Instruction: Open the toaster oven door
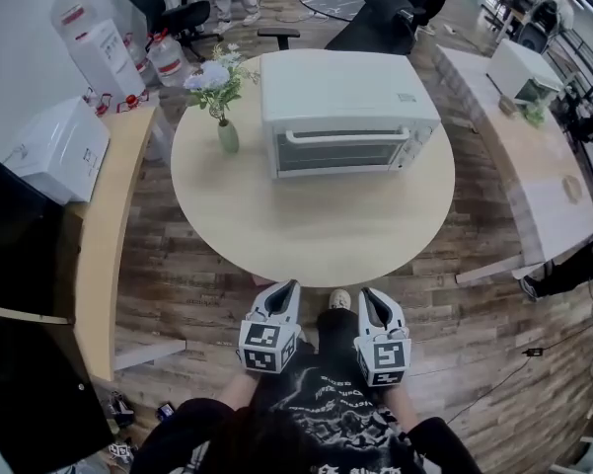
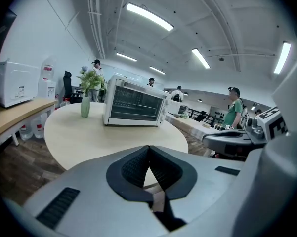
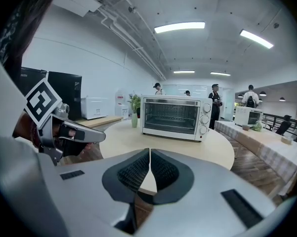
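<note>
A white toaster oven point(image 1: 343, 112) stands on the far half of the round beige table point(image 1: 306, 225), its glass door point(image 1: 335, 151) closed with a bar handle point(image 1: 347, 134) along the top. It also shows in the left gripper view as the toaster oven point(image 2: 135, 102) and in the right gripper view as the toaster oven point(image 3: 175, 116). Both grippers hover off the table's near edge, well short of the oven. My left gripper point(image 1: 288, 286) is shut and empty, pads together point(image 2: 148, 149). My right gripper point(image 1: 366, 294) is likewise shut on nothing point(image 3: 150, 152).
A small green vase with flowers point(image 1: 222, 102) stands on the table left of the oven. A wooden bench point(image 1: 109, 215) with a white box point(image 1: 61, 151) runs along the left. A long counter point(image 1: 533, 156) lies right. People stand in the background.
</note>
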Motion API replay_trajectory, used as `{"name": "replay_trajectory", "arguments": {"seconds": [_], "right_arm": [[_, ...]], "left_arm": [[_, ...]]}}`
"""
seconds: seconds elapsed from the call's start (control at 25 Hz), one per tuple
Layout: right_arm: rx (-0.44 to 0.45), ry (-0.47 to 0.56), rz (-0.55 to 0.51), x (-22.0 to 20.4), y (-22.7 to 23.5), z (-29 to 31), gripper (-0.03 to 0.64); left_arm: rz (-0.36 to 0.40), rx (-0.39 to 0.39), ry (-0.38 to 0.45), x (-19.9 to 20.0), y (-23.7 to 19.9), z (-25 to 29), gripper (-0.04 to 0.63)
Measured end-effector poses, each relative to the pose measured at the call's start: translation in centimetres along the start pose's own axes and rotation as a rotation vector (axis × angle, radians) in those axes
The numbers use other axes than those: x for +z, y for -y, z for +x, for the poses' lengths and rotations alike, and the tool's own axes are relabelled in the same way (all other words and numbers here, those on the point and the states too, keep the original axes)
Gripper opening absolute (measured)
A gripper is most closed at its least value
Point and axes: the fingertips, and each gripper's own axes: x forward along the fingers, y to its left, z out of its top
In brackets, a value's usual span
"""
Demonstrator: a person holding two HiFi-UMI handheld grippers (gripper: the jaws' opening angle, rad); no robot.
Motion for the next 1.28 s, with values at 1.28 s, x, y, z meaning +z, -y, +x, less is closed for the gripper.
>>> {"name": "replay_trajectory", "arguments": {"seconds": [1.28], "right_arm": [[0.291,0.052,-0.249,10.5,16.5,17.6,0.017]], "left_arm": [[-0.112,0.216,0.061,9.9,0.5,19.3,0.015]]}}
